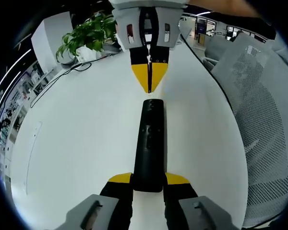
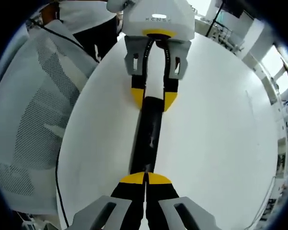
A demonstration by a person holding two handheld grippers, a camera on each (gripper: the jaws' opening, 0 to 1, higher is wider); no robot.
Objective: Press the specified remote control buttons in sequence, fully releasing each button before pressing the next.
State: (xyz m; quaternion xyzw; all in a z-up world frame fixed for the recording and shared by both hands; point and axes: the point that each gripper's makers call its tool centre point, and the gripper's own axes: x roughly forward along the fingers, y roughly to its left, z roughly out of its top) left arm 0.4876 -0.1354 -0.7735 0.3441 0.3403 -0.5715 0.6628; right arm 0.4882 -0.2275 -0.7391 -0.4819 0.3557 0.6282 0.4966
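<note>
A black remote control (image 1: 149, 143) lies lengthwise on the white table (image 1: 81, 139). My left gripper (image 1: 149, 180) is shut on its near end, one yellow tip on each side. In the right gripper view the remote (image 2: 148, 134) runs away from me, and the left gripper (image 2: 153, 98) clamps its far end. My right gripper (image 2: 145, 179) is shut with nothing between its jaws, and its joined tips sit at the remote's other end. In the left gripper view the right gripper (image 1: 149, 87) points down just beyond that end. I cannot tell whether it touches the remote.
A potted green plant (image 1: 89, 33) and a black cable (image 1: 62, 76) sit at the table's far left. A white mesh chair (image 1: 259, 110) stands close along the table's edge, and it is at the left as the mesh chair (image 2: 29, 115) in the right gripper view.
</note>
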